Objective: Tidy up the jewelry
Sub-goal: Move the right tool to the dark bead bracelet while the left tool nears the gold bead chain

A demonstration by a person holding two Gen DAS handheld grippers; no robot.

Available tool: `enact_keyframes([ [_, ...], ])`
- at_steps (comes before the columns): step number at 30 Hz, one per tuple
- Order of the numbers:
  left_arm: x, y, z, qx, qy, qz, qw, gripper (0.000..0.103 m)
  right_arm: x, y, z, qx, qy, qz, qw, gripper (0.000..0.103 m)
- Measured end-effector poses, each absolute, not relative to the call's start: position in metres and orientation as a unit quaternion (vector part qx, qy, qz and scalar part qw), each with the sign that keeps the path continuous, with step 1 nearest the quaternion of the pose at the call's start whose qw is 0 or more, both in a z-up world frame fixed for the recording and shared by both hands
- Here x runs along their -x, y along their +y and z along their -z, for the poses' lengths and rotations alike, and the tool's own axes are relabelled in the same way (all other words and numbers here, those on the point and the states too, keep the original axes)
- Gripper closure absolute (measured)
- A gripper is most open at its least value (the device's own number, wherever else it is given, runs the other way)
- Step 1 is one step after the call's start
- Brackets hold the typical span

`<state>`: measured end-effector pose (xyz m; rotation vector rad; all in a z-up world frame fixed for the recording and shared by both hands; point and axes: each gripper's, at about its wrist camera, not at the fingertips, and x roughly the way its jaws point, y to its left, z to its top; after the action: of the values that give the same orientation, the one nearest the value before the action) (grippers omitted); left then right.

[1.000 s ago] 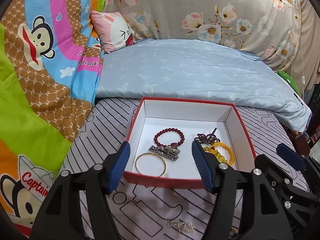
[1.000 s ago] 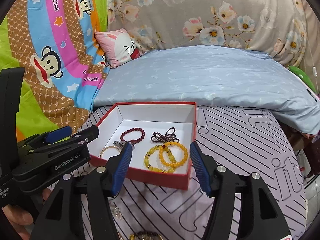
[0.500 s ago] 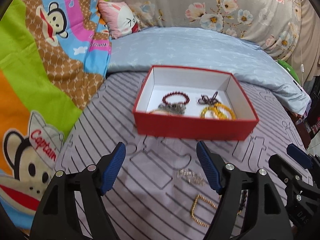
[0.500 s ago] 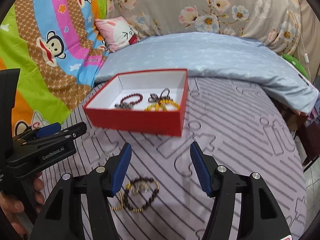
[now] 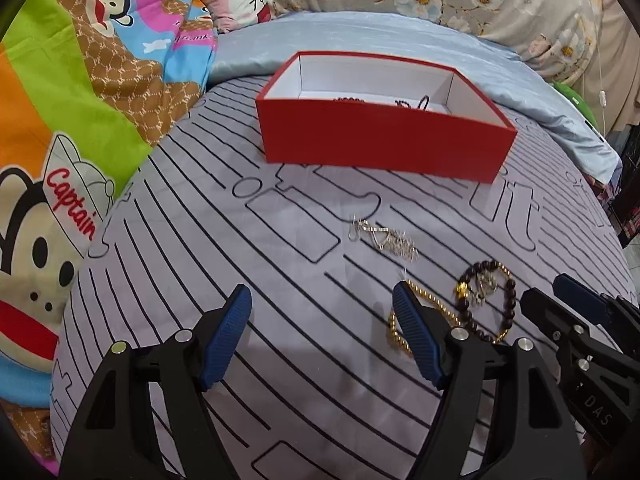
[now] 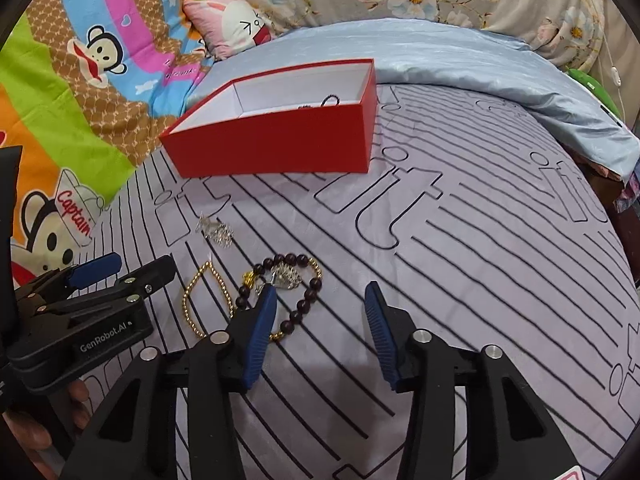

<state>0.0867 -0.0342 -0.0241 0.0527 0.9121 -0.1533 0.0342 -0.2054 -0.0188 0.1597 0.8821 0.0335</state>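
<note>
Right wrist view: red box (image 6: 276, 148) sits on the striped bedsheet (image 6: 480, 280), already holding some pieces, only tips of them visible over its wall. Left to pack, by the look of it: silver chain (image 6: 216, 232), gold bead chain (image 6: 206, 300), dark bead bracelet (image 6: 296, 292), all loose on the sheet in front of the box. Right gripper (image 6: 320, 320) has just been narrowing its jaws, nothing between them, left pad beside the bracelet. Left gripper (image 5: 320, 336) spread wide, empty. Task partly done.

Black tongs (image 5: 322, 334), ribbed blue pads (image 5: 226, 340), silver screws
</note>
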Motion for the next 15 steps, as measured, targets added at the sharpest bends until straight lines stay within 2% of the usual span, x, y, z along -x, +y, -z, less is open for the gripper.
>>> enact_keyframes([
  [15,-0.082,-0.042,0.044,-0.035,0.447,0.078,0.89,0.035,-0.041,-0.192,0.033,-0.052,0.438,-0.019,0.897,0.079],
])
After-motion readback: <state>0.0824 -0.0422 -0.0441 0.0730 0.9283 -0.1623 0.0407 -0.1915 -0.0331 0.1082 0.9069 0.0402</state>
